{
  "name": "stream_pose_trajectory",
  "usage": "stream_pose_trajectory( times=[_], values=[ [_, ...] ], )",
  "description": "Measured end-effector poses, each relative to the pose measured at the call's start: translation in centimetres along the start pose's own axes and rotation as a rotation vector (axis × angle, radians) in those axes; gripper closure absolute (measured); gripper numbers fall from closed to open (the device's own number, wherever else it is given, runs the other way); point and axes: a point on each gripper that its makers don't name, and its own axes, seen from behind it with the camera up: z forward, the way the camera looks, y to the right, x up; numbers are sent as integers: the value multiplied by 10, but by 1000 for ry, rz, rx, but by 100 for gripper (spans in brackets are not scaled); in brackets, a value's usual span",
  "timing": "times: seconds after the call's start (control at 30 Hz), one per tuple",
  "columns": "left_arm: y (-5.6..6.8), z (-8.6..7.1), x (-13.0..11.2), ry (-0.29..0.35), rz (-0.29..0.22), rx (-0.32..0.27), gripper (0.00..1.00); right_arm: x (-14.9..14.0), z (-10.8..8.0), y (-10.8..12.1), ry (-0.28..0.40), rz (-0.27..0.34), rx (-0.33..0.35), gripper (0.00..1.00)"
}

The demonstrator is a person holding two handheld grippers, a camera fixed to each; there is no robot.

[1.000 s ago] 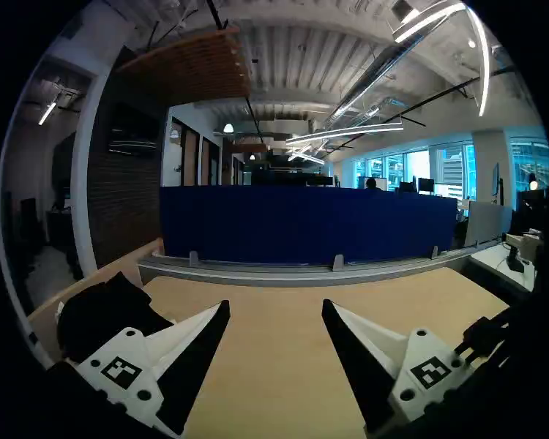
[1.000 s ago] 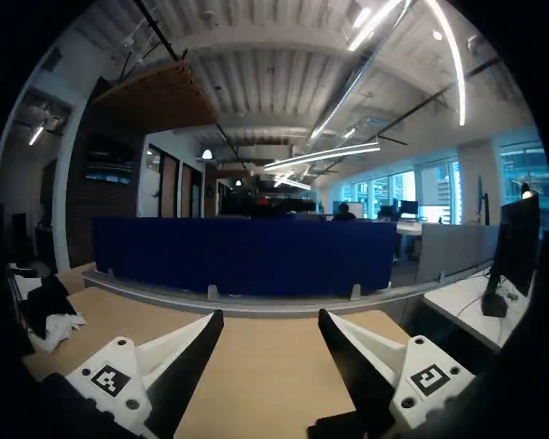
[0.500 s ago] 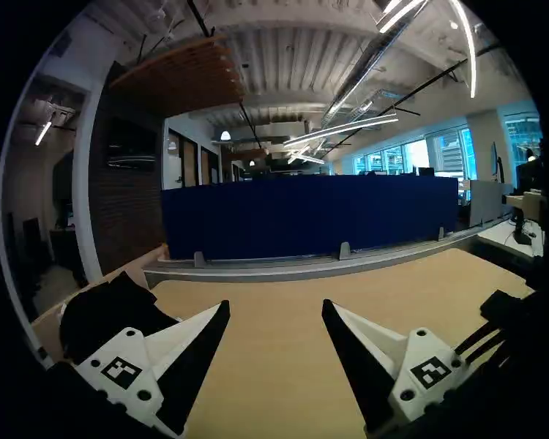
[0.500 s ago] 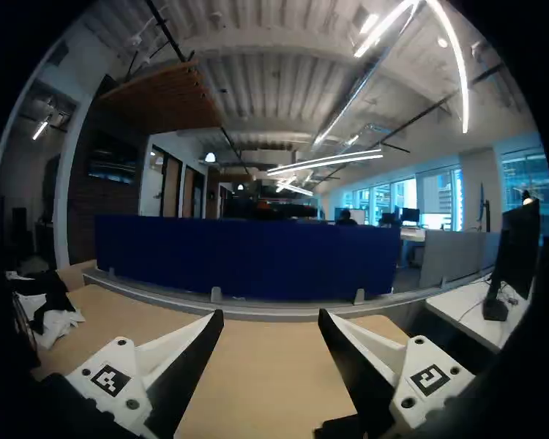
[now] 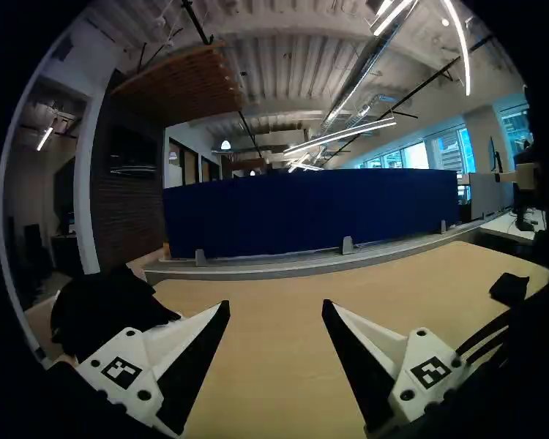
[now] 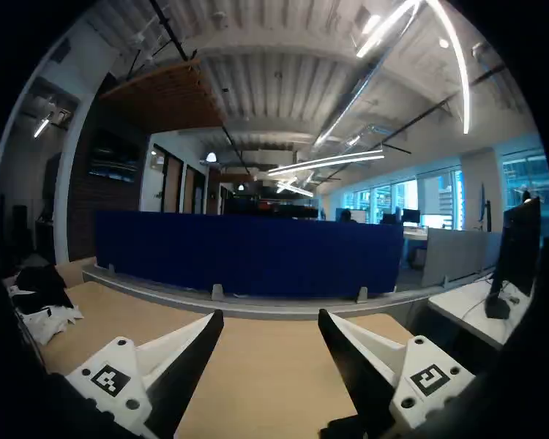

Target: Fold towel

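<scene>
Since the wooden table [image 5: 421, 274] spreads wide and bare in front of both tools, the main risk is one of reach: the task's cloth lies off at the left end, not between any fingers. Behind the table the blue partition [image 5: 304, 212] closes the far side, so anything shoved that way would bunch up against it. The cloth heap [image 5: 91, 311], in which I take the towel to be, sits crumpled at the table's left end, just beyond the left finger in the left gripper view. In the right gripper view it lies well off to the left, black over white. Because it is bunched and may be more than one piece, a pinch could catch a mid-fold and not a corner, or lift two layers at once, and then it would not spread flat. The left gripper [image 5: 274, 304] has its fingers spread wide with nothing between them. The right gripper [image 6: 269, 313] is likewise spread and empty, aimed at bare wood. Both look level across the table, so they would need to tip down to meet the cloth. A small dark item [image 5: 510, 287] lies near the right edge, and a careless sweep could knock it off. As for containers, the cloth lies loose on the wood, not in any basket or bin I can make out.
</scene>
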Motion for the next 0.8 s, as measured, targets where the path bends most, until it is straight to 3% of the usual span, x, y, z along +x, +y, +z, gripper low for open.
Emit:
stream_pose_trajectory(
  times=[0.8],
  values=[
    [-15, 17, -66, 30, -66, -17, 7, -31, 11, -15, 12, -41, -13, 0]
  ],
)
